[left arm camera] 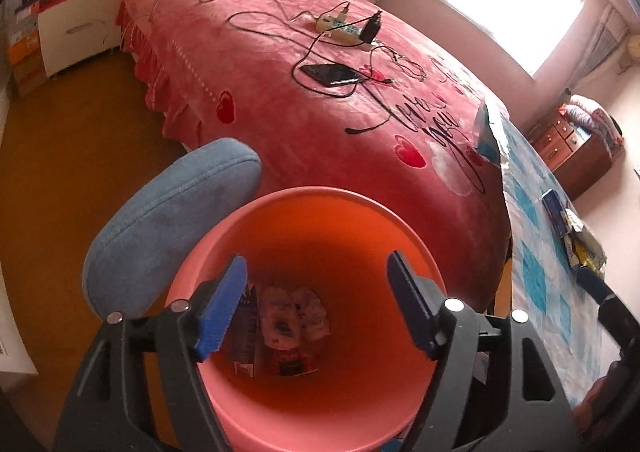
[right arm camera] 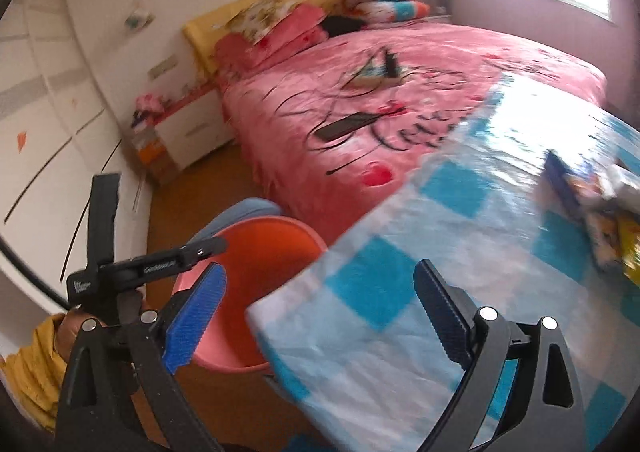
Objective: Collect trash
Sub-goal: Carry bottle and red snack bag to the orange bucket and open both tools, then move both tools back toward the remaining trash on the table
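Note:
My left gripper stands open right above the mouth of a pink bin, with nothing between its fingers. Several crumpled wrappers lie at the bottom of the bin. My right gripper is open and empty over the near corner of a table with a blue-and-white checked cloth. The bin sits on the floor just left of that corner. A blurred pile of packets and wrappers lies on the table to the right, also seen as the pile in the left wrist view.
A blue padded stool stands against the bin's left side. Behind is a bed with a pink cover, carrying a phone, a power strip and cables. A white nightstand stands far left. A yellow sleeve shows at lower left.

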Available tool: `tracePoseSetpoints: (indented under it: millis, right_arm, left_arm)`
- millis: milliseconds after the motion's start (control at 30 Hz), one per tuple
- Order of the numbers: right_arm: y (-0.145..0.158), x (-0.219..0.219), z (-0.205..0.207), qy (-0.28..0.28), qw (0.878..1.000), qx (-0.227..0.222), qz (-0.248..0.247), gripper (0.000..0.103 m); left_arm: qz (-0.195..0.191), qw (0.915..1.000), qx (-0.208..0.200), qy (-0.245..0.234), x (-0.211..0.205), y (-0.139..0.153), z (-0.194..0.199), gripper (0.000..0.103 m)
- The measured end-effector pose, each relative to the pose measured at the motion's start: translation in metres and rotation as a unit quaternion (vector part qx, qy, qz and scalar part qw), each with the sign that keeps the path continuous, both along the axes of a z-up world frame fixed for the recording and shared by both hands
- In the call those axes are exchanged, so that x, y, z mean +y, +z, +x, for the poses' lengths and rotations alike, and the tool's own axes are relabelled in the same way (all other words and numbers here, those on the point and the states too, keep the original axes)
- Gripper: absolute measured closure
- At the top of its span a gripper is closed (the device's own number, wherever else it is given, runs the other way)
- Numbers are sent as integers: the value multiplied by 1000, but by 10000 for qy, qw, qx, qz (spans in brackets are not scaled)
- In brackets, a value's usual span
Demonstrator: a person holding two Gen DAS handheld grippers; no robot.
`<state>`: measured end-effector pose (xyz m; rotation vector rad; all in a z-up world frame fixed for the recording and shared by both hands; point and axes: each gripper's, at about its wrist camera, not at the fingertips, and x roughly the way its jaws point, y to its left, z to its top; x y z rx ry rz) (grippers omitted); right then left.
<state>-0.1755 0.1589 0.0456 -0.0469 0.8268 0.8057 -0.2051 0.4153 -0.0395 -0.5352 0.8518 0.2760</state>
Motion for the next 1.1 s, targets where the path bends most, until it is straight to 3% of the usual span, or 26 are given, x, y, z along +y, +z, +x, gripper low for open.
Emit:
tracePoseSetpoints:
  millis: [233,1100]
  right_arm:
    - [1,-43,5,-439,9985,42,329,9]
    - [10,-140,11,-1125,9905,-77,792,9]
  left_arm:
    - [77,9996,-67,-248,-24,11,7,24]
    - [377,9909,-201,-1274,-132,55,49,21]
